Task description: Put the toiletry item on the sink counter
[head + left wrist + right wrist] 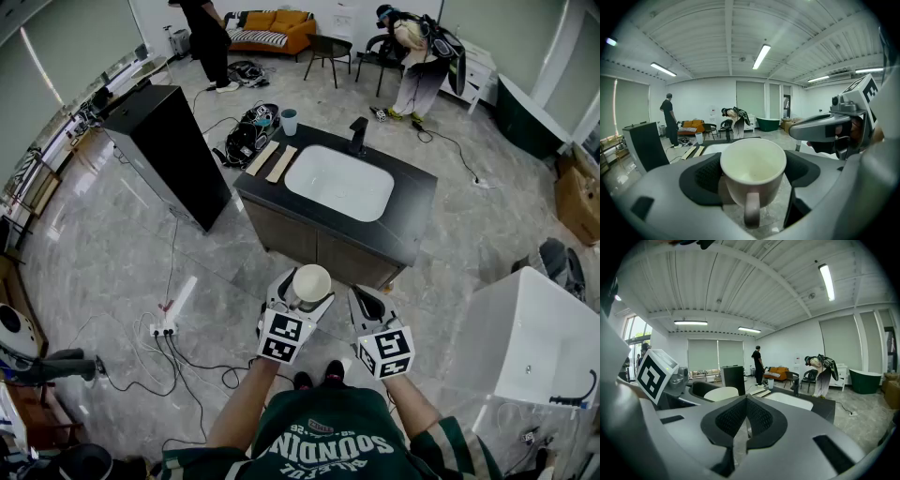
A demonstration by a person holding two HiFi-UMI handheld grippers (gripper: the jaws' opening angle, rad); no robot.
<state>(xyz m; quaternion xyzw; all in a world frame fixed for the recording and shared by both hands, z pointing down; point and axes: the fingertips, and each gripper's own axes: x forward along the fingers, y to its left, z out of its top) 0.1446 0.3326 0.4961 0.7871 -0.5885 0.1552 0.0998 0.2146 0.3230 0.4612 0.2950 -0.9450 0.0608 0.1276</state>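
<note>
So the left gripper [298,302] has its jaws spread wide around the body of a cream mug [753,164], with a black ribbed pad [704,176] on each side of it. The mug is upright and looks empty. Its handle [752,212] points back toward the person, clear of the jaws. The right gripper [746,420] sits just to the right with its jaws pressed together on nothing.

The mug isn't over the table [412,202] yet. It's up in the air on the near side of it, above the floor. The dark top has a white basin [339,182] in the middle, a faucet [358,134] at the far edge, and two wooden strips [272,161] plus a small cup [289,121] on the left. The right side of the top looks bare.

My read on handling: it looks like glazed ceramic, so rigid, moderately heavy for its size, and smooth. It won't squash, but it could twist or slip in a side grip if it's swung around. It'd chip if it's dropped or banged onto that hard top. The grip across the round body, below the rim, seems like the right place. The handle looks too thin and off-centre to pinch well. I'd keep it level, set it down flat on a bare patch away from the basin edge, and only then let go.
</note>
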